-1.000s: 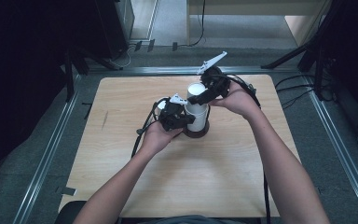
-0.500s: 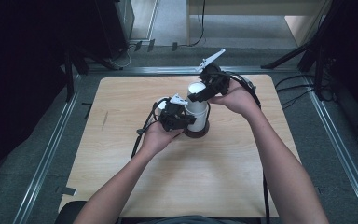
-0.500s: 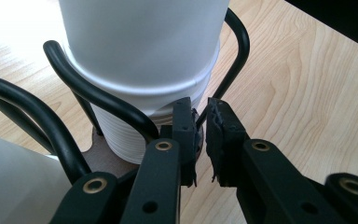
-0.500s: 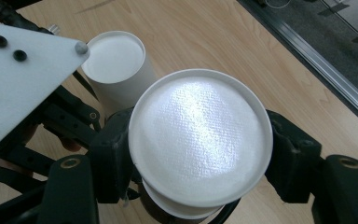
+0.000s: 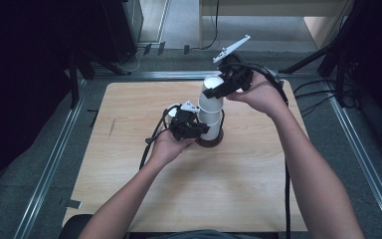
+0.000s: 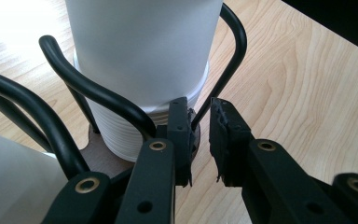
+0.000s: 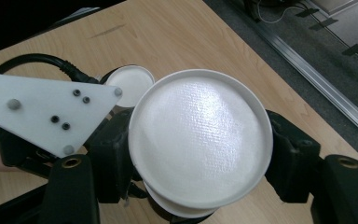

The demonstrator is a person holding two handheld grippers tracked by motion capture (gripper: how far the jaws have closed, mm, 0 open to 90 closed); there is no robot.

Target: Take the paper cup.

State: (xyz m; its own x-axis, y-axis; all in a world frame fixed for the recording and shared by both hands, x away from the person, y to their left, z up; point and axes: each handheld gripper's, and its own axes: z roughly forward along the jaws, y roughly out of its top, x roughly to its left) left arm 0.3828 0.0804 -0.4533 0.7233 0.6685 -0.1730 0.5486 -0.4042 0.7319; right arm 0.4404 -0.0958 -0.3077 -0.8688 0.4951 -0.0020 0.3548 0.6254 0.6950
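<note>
A stack of upturned white paper cups (image 5: 210, 121) stands in a black wire holder on a dark round base (image 5: 210, 143) at mid table. My right gripper (image 5: 218, 90) is shut on the top cup (image 5: 212, 83), held raised above the stack. In the right gripper view the jaws press both sides of that cup (image 7: 200, 140) just under its flat round bottom. My left gripper (image 5: 200, 130) sits low at the holder's left side. In the left gripper view its jaws (image 6: 198, 135) pinch a thin wire rod (image 6: 230, 60) of the holder beside the stack (image 6: 140, 51).
Another white cup (image 5: 172, 110) stands just left of the holder, partly behind my left gripper, and it appears as the cup (image 7: 129, 84) in the right gripper view. The wooden table (image 5: 229, 199) has metal rails along its sides. Cables trail at the right.
My right gripper has lifted the top cup upward off the stack. The left gripper has stayed at the holder's base.
</note>
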